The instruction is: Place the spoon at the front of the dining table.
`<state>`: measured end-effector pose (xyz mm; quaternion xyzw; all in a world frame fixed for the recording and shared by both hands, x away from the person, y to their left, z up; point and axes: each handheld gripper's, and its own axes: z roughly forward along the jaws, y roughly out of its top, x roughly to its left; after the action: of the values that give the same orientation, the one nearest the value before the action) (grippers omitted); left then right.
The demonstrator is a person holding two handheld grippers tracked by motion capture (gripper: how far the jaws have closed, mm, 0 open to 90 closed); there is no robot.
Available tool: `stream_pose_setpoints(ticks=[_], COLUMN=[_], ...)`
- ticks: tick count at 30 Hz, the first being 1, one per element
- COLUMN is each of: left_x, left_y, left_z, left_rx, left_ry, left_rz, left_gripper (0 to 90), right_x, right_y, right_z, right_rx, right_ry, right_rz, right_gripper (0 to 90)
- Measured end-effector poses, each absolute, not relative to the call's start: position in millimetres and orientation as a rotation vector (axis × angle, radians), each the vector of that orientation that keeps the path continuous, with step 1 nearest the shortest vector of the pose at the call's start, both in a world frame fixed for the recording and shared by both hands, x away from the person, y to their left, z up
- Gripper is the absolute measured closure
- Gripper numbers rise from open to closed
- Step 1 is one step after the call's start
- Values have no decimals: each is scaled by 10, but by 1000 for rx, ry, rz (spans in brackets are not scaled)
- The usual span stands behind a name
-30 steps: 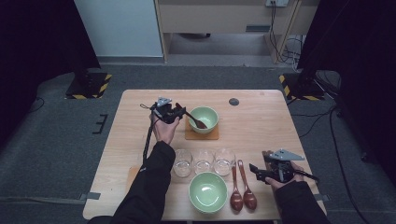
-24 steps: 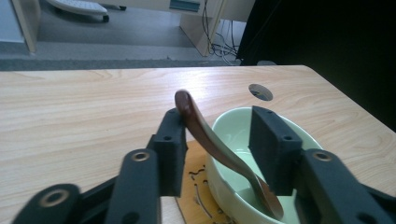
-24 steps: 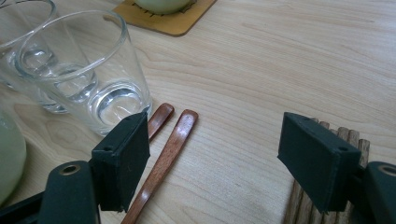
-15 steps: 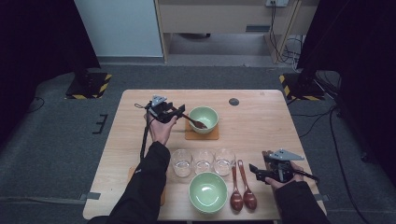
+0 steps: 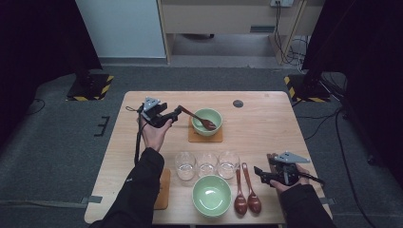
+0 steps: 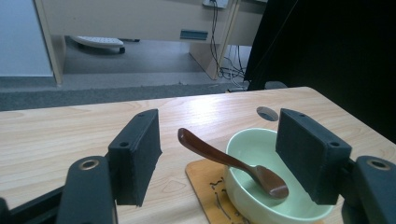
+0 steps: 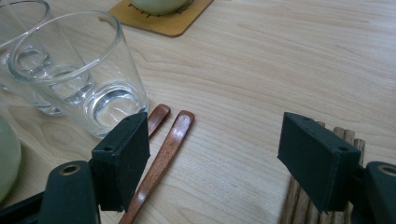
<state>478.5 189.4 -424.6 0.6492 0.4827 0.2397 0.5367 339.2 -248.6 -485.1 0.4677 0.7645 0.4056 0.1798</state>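
The left gripper [image 5: 174, 115] hangs over the far left part of the tabletop [image 5: 266, 128], just beside the far green bowl [image 5: 207, 119]. Its fingers [image 6: 135, 156] have just been opening and now stand wide apart, pressing on nothing. In the left gripper view the brown spoon [image 6: 231, 162] sits in the gap between them, free of both pads: its scoop lies inside the bowl and its handle leans out over the rim toward the gripper. The bowl stands on a wooden coaster [image 5: 195, 137].

The right gripper [image 5: 260, 174] rests low at the near right edge, fingers [image 7: 122, 158] spread and empty. Ahead of it lie two more brown spoons [image 7: 161, 151] side by side, next to a row of three glasses [image 5: 206, 164]. A bundle of chopsticks [image 7: 299, 205] lies under its right finger; I cannot tell whether they touch.
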Motion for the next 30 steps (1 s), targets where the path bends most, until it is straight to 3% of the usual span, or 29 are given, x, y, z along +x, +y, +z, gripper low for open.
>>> stream_pose_setpoints(ticks=[30], left_x=[3569], left_y=[2334], left_z=[-4148], left_rx=[1620], left_ry=[1056], left_rz=[588], left_gripper=[215], right_x=[3423], right_y=[-2554], right_z=[-4808], right_rx=[1351], right_ry=[2122], right_rz=[1132], right_gripper=[317])
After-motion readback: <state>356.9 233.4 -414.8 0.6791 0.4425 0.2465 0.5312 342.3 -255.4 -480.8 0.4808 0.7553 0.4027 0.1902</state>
